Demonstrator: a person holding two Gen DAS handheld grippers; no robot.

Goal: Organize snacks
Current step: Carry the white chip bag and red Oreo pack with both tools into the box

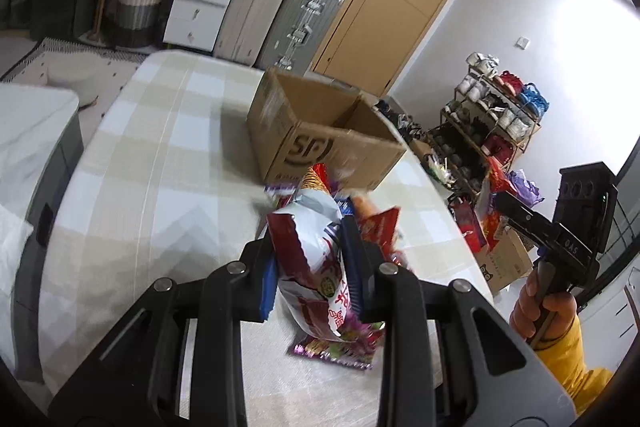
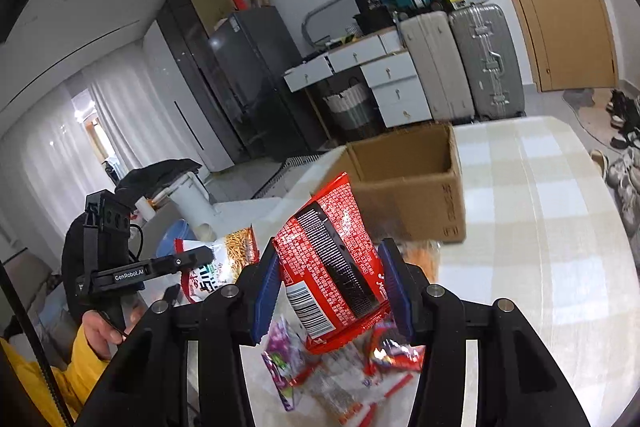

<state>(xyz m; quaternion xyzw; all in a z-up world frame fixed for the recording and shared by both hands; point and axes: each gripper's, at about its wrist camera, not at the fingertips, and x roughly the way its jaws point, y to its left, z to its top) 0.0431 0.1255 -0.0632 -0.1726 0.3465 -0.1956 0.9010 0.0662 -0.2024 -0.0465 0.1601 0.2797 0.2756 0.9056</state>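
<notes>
Your left gripper (image 1: 316, 259) clenches a white-and-maroon snack bag (image 1: 316, 251); your right gripper (image 2: 332, 287) grasps a red packet (image 2: 332, 259); both are near the open cardboard box (image 2: 404, 183).

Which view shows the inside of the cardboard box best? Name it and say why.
The left wrist view. It looks down into the open cardboard box from above its near corner, showing the inner walls. The right wrist view shows the box more side-on and slightly blurred: mainly the outer face and a little of the far inner wall.

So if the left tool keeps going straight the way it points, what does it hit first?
Probably the cardboard box: the left tool, holding a white snack bag, aims at its near corner, though depth is unclear.
</notes>
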